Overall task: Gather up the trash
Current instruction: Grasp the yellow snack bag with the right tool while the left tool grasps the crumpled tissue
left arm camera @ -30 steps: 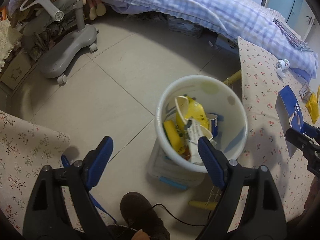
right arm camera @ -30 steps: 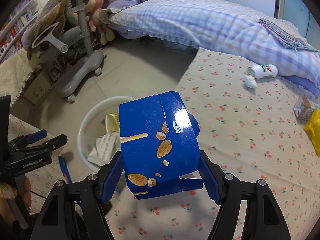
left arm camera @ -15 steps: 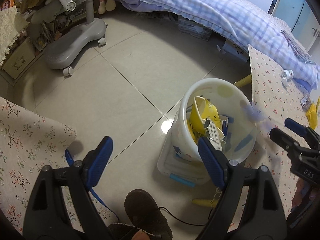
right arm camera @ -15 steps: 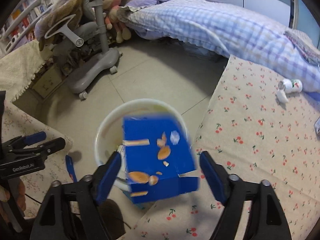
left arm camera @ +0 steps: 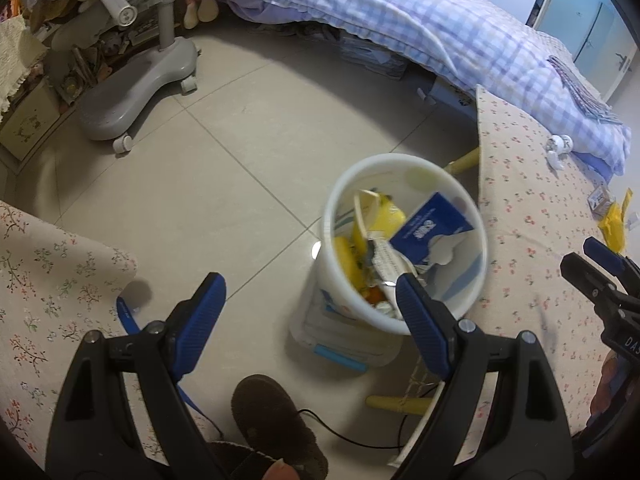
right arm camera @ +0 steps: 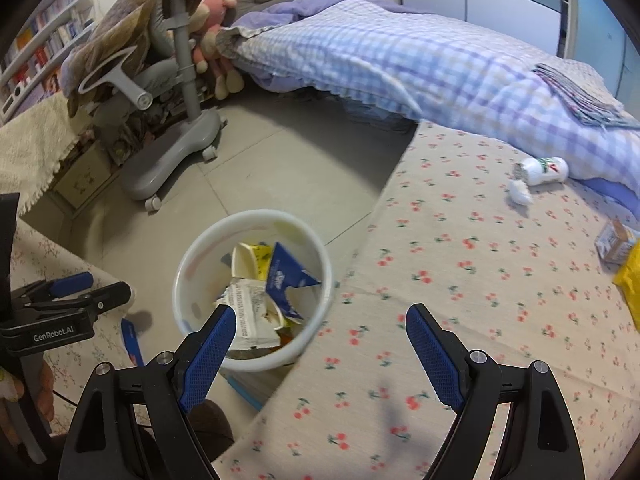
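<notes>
Two grippers, left gripper point(left arm camera: 306, 302) and right gripper point(right arm camera: 320, 330), hover spread and empty above the white bin point(right arm camera: 196, 248). The blue carton point(right arm camera: 282, 280) lies inside it. Bottle point(right arm camera: 544, 170) and wrappers point(right arm camera: 630, 276) remain beyond the bin; reaching across could tip it.

Cherry-print tablecloth point(right arm camera: 460, 280) bearing white bottle point(right arm camera: 544, 170), small carton point(right arm camera: 614, 242), yellow wrapper point(right arm camera: 630, 280), crumpled tissue point(right arm camera: 519, 196)

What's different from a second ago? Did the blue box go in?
Yes. The right tongs let go of the blue box; it dropped off the table edge into the white bin and lies on the other trash. Those tongs are now open and empty. The left tongs stayed open; the bottle stayed put.
</notes>
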`<action>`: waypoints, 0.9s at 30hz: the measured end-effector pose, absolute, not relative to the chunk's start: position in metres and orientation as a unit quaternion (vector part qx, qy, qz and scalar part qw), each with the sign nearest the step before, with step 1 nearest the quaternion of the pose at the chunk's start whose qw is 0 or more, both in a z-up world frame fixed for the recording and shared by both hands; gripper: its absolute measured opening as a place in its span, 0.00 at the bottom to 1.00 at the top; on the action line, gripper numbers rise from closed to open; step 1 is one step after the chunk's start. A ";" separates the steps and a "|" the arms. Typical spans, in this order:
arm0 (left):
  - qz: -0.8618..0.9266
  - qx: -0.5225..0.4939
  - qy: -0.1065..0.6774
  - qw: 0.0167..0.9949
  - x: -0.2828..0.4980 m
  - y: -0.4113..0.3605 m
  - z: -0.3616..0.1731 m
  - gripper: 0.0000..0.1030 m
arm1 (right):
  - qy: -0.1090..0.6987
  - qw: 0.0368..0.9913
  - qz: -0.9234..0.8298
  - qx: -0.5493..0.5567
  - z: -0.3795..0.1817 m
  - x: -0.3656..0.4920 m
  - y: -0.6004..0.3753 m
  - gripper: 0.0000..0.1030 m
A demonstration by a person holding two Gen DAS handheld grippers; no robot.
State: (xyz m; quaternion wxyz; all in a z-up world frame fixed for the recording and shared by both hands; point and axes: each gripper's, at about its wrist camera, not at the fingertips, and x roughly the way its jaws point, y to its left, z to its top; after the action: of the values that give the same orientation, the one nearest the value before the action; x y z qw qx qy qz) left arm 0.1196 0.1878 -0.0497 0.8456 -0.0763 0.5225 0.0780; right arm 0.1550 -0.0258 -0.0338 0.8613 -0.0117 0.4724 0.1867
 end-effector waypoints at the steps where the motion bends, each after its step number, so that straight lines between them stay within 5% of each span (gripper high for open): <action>1: 0.075 -0.076 0.522 0.846 0.121 0.184 -0.049 0.84 | 0.471 0.863 0.183 -0.010 -0.031 0.155 -0.032 0.86; 10: 0.044 -0.060 0.524 0.848 0.132 0.137 -0.044 0.94 | 0.462 0.875 0.142 0.004 -0.011 0.150 -0.100 0.86; 27: -0.002 -0.047 0.542 0.839 0.173 0.033 -0.055 0.95 | 0.466 0.871 -0.014 0.154 -0.005 0.164 -0.310 0.87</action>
State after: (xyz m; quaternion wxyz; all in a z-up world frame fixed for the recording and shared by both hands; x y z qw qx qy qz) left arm 0.1728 0.0325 -0.0548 0.8389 -0.0469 0.5422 -0.0016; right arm 0.1637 -0.3103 -0.0047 0.8711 0.1544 0.4660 -0.0139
